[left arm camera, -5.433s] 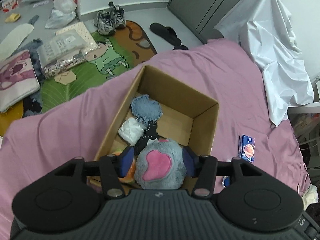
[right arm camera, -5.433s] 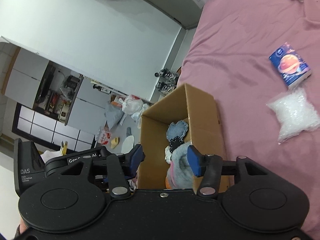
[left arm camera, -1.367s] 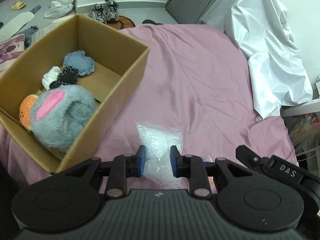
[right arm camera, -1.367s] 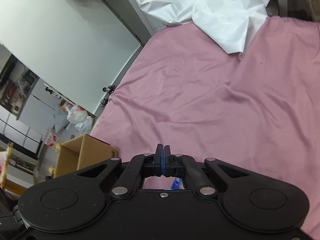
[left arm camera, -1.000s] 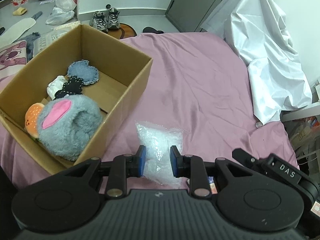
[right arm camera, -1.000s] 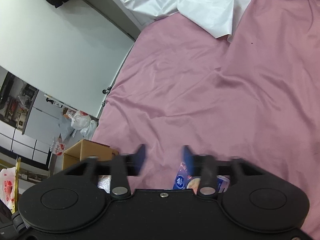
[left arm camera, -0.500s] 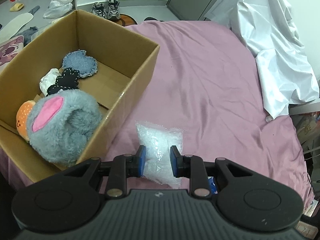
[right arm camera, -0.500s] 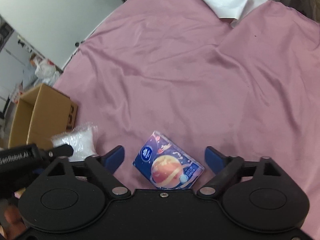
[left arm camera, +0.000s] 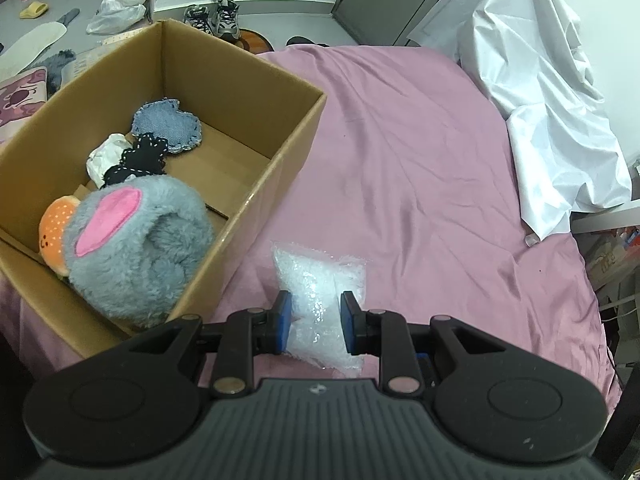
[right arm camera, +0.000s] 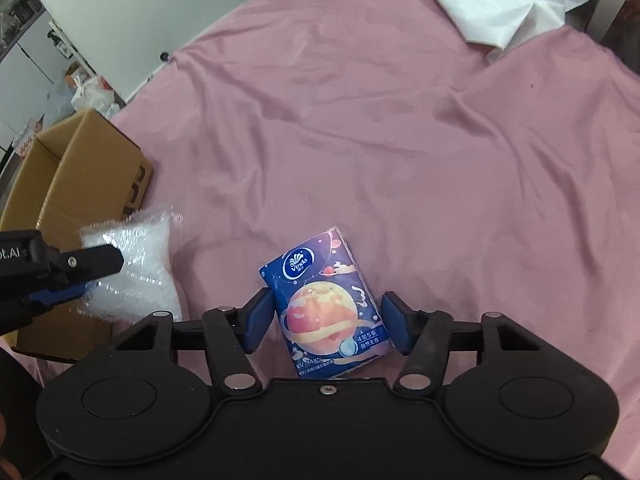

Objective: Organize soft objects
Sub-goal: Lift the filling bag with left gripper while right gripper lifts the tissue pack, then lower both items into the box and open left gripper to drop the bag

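left gripper (left arm camera: 313,322) clenched on bubble bag (left arm camera: 322,292), bound for box (left arm camera: 256,196) at 10 o'clock | right gripper (right arm camera: 327,326) jaws closing astride tissue pack (right arm camera: 326,304), not gripping yet

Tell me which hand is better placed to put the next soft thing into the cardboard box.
Left. The left gripper already grips the bubble wrap bag beside the cardboard box. The right gripper is only closing around the tissue pack, farther away.

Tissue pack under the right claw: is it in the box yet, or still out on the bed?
Out. The tissue pack lies flat on the pink sheet, between the closing right claw pads, apart from the cardboard box.
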Available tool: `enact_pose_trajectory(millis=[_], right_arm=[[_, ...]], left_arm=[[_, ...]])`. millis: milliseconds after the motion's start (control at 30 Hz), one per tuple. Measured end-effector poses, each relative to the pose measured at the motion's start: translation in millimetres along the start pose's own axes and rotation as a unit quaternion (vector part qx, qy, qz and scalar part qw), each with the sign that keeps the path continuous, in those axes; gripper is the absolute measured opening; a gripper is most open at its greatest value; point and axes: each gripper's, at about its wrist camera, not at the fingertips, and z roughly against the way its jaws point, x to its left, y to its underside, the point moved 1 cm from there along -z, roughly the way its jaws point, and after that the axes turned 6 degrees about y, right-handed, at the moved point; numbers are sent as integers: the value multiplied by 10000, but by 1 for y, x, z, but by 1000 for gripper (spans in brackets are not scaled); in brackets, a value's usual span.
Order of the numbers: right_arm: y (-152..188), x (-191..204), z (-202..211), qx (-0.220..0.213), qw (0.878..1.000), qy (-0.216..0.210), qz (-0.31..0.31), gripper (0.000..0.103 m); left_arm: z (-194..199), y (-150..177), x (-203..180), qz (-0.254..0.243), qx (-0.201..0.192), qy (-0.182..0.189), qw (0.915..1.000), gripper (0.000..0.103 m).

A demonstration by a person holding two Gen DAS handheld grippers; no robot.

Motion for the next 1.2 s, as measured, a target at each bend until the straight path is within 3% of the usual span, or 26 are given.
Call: enact_pose_trajectory(millis=[700,1200], right_arm=[[-5,-11,83,-1255,9907,-341,-401,57],[3,-3,117,-1788,9797,-838,-352,57]], left_arm=[[60,-3,-13,-300,-590,103,9978,25],[108,-14,6,-267,-1094,30,9936,25]])
